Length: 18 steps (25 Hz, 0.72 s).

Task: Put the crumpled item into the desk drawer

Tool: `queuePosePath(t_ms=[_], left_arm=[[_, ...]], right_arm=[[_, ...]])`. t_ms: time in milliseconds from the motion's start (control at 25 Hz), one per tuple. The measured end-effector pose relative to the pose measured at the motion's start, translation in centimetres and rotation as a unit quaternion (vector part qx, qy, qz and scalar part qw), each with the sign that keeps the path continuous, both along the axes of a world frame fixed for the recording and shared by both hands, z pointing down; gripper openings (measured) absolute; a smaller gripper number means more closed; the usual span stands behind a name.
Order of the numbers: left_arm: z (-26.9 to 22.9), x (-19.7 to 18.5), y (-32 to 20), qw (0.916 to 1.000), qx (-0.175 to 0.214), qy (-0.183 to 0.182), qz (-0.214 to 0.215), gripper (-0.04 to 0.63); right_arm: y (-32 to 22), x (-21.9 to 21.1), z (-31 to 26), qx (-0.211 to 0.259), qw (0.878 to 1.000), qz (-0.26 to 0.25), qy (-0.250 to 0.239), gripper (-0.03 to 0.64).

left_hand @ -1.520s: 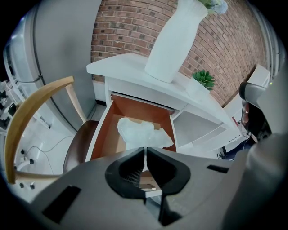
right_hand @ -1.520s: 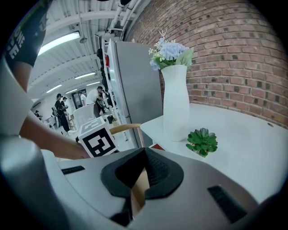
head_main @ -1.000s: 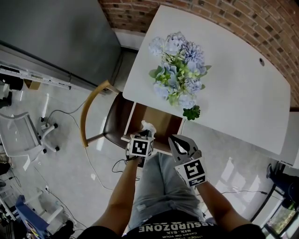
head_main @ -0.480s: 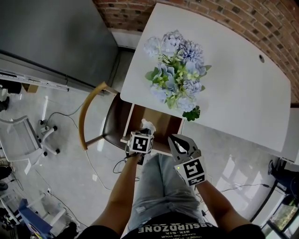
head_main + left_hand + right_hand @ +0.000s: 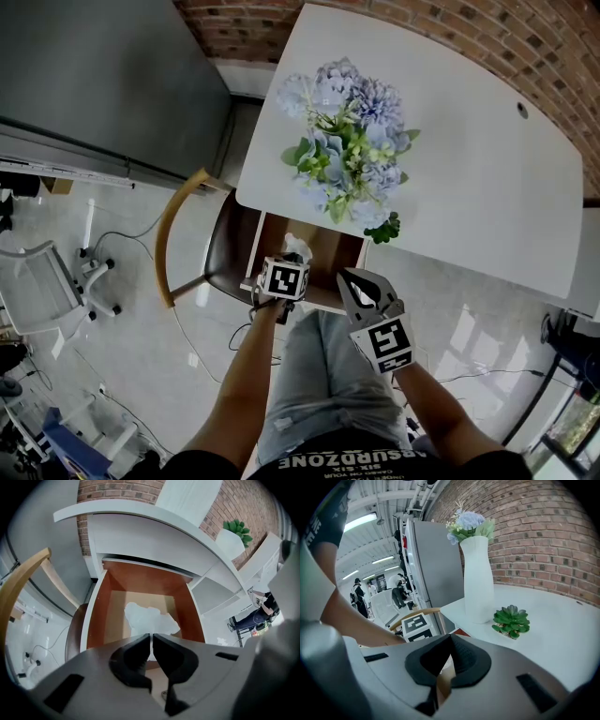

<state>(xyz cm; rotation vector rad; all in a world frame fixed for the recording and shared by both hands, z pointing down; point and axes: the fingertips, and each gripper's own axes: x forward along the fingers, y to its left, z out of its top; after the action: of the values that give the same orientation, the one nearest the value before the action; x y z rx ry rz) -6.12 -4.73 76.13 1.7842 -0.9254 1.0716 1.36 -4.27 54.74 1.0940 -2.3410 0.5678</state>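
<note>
**Crumpled paper held over the open drawer, release not yet made**

The desk drawer (image 5: 95, 620) stood pulled out from under the near edge of the white desk (image 5: 469, 187), its brown wooden inside bare as far as could be seen. The left gripper (image 5: 152, 637) pointed steeply down into it, jaws almost together and pinching a thin edge of the crumpled white paper (image 5: 150, 619). Most of the paper spread out beyond the tips, inside the drawer's outline. Whether it already rested on the drawer floor could not be told.

The right gripper (image 5: 449, 639) was held just right of the left one, near the drawer front, jaws closed with nothing between them.

By my reading, the carrying was done. What was left was to let the paper go inside the drawer and, if wanted, push the drawer in.

On the desk stood a white vase of pale blue flowers (image 5: 349, 141), with a small green succulent (image 5: 383, 226) just near of it. The rest of the top was plain white.

A wooden-backed chair (image 5: 178, 220) sat at the desk's left. A brick wall (image 5: 525, 37) ran along the far side, and a tall grey unit (image 5: 112, 75) stood at far left. The floor (image 5: 141, 309) was glossy and pale, with cables trailing across it.
</note>
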Motion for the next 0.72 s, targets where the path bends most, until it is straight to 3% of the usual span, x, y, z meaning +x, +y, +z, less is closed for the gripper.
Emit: queuePosePath(t_ms=[400,720], left_arm=[[2.1,0.9,-0.6,0.9993,-0.018,-0.005,0.034,0.014],[3.7,1.2,-0.1,0.9956,-0.025,-0.035,0.083,0.014]], right_arm=[[-0.3,0.5,0.6,0.0,1.0,0.009,0.004,0.0],[-1.1,1.5,0.9,0.006,1.0,0.024,0.009,0.0]])
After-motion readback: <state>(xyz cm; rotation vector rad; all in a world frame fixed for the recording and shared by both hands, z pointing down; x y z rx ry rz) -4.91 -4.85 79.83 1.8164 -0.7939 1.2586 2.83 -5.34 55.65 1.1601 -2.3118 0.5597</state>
